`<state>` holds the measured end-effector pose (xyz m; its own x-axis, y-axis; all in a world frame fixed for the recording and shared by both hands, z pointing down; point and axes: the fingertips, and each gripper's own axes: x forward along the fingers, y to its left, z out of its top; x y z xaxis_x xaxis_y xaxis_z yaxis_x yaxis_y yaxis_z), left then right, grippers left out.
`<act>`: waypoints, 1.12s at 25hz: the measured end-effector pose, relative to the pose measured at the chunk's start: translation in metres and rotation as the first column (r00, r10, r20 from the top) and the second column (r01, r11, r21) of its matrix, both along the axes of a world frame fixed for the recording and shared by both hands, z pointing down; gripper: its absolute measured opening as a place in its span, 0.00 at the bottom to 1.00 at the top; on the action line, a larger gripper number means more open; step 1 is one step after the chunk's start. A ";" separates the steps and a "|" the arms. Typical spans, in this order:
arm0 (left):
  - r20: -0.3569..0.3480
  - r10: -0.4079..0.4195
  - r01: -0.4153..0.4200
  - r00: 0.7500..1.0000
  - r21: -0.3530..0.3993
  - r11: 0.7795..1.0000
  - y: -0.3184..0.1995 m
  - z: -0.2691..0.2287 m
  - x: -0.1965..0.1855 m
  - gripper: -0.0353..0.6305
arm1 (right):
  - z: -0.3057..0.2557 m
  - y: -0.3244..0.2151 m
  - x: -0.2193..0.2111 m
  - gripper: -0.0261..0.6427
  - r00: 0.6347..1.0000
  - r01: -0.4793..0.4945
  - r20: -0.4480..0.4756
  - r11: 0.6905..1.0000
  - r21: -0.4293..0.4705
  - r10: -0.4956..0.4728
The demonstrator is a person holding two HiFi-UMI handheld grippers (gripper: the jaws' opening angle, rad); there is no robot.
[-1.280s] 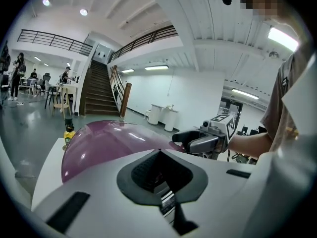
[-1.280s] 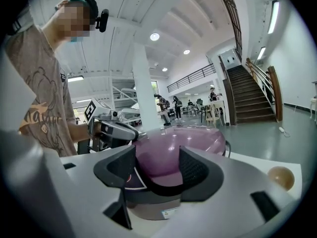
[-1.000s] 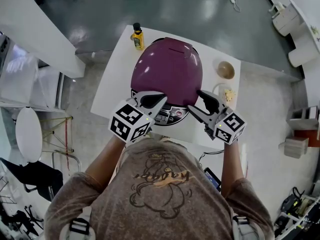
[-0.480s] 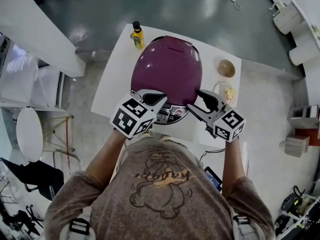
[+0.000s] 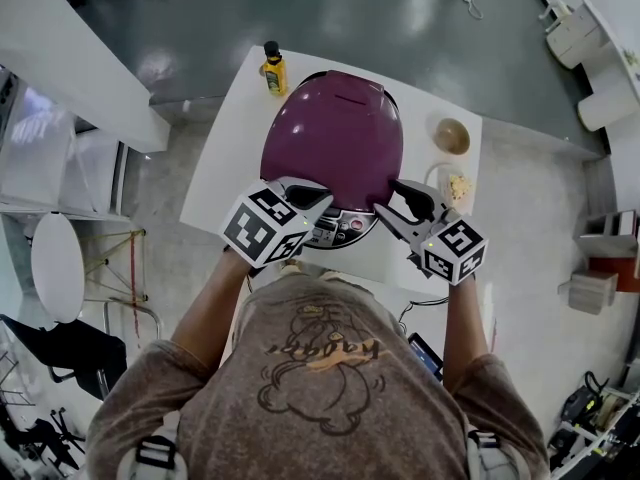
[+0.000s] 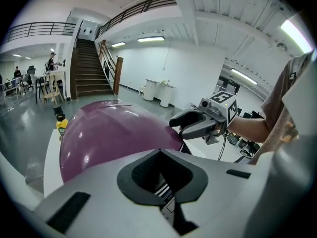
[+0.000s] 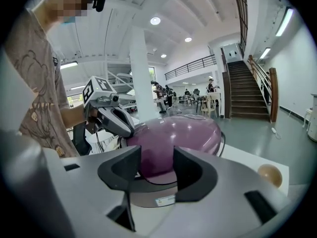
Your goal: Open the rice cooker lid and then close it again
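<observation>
Head view shows domed purple lid (image 5: 335,133); left fingers (image 5: 300,196) clenched, right fingers (image 5: 412,202) closing, empty.

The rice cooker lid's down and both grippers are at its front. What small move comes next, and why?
Probably ease the left gripper forward onto the front edge of the purple lid to feel for its release: the lid lies closed, and that gripper's jaws are together, beside that edge.
</observation>
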<state>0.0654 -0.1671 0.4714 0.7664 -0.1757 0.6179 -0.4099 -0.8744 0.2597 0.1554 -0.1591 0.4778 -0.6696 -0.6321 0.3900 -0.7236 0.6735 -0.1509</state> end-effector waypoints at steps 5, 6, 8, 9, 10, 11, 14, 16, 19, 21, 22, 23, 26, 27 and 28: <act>0.015 0.064 -0.063 0.998 -0.060 0.996 0.013 0.003 0.007 0.08 | 0.000 -0.001 0.002 0.33 0.999 -0.028 0.020 0.999 -0.024 0.028; 0.024 0.079 -0.078 0.997 -0.062 0.995 0.018 0.004 0.009 0.08 | -0.001 -0.002 0.003 0.33 0.999 -0.029 0.024 0.999 -0.033 0.029; 0.028 0.077 -0.076 0.997 -0.054 0.996 0.021 0.006 0.009 0.08 | 0.000 -0.003 0.003 0.32 0.999 -0.022 0.024 0.999 -0.049 0.024; 0.025 0.070 -0.069 0.997 -0.054 0.996 0.020 0.007 0.008 0.08 | 0.000 -0.004 0.003 0.30 1.000 -0.019 0.020 0.998 -0.054 0.020; 0.021 0.065 -0.063 0.998 -0.056 0.996 0.020 0.007 0.007 0.08 | 0.001 -0.005 0.003 0.29 1.000 -0.017 0.016 0.998 -0.057 0.018; 0.014 0.055 -0.054 0.998 -0.057 0.997 0.018 0.007 0.007 0.08 | 0.002 -0.005 0.004 0.28 1.000 -0.019 0.013 0.998 -0.058 0.020; -0.031 -0.031 0.030 0.999 -0.044 0.999 0.006 0.003 -0.002 0.08 | 0.003 -0.005 0.005 0.26 0.999 -0.034 0.022 0.998 -0.057 0.035; -0.049 -0.076 0.074 0.996 -0.045 0.996 -0.001 0.001 -0.008 0.08 | 0.002 -0.005 0.005 0.26 0.999 -0.038 0.024 0.998 -0.052 0.039; -0.046 -0.067 0.065 0.997 -0.059 0.996 -0.001 0.002 -0.009 0.08 | 0.003 -0.005 0.005 0.26 0.999 -0.039 0.018 0.998 -0.049 0.040; -0.041 -0.058 0.054 0.997 -0.073 0.996 -0.001 0.003 -0.009 0.08 | 0.003 -0.005 0.004 0.26 0.999 -0.037 0.013 0.998 -0.049 0.037; -0.038 -0.055 0.052 0.998 -0.075 0.996 -0.001 0.003 -0.009 0.08 | 0.003 -0.005 0.004 0.26 0.999 -0.036 0.009 0.998 -0.049 0.036; -0.034 -0.055 0.053 0.998 -0.071 0.996 -0.001 0.003 -0.009 0.08 | 0.003 -0.005 0.004 0.26 0.999 -0.035 0.006 0.998 -0.049 0.035; -0.026 -0.071 0.070 0.997 -0.052 0.996 -0.001 0.003 -0.009 0.08 | 0.003 -0.005 0.003 0.26 0.999 -0.032 -0.003 0.998 -0.049 0.032; -0.025 -0.077 0.076 0.997 -0.050 0.996 -0.001 0.003 -0.009 0.08 | 0.003 -0.005 0.003 0.26 1.000 -0.031 -0.004 0.998 -0.049 0.031; -0.024 -0.080 0.079 0.996 -0.050 0.996 -0.001 0.003 -0.008 0.08 | 0.003 -0.005 0.004 0.26 1.000 -0.030 -0.005 0.998 -0.050 0.030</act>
<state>0.0571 -0.1679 0.4749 0.7669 -0.2068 0.6076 -0.4704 -0.8251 0.3130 0.1591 -0.1642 0.4811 -0.6488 -0.6316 0.4244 -0.7442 0.6431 -0.1805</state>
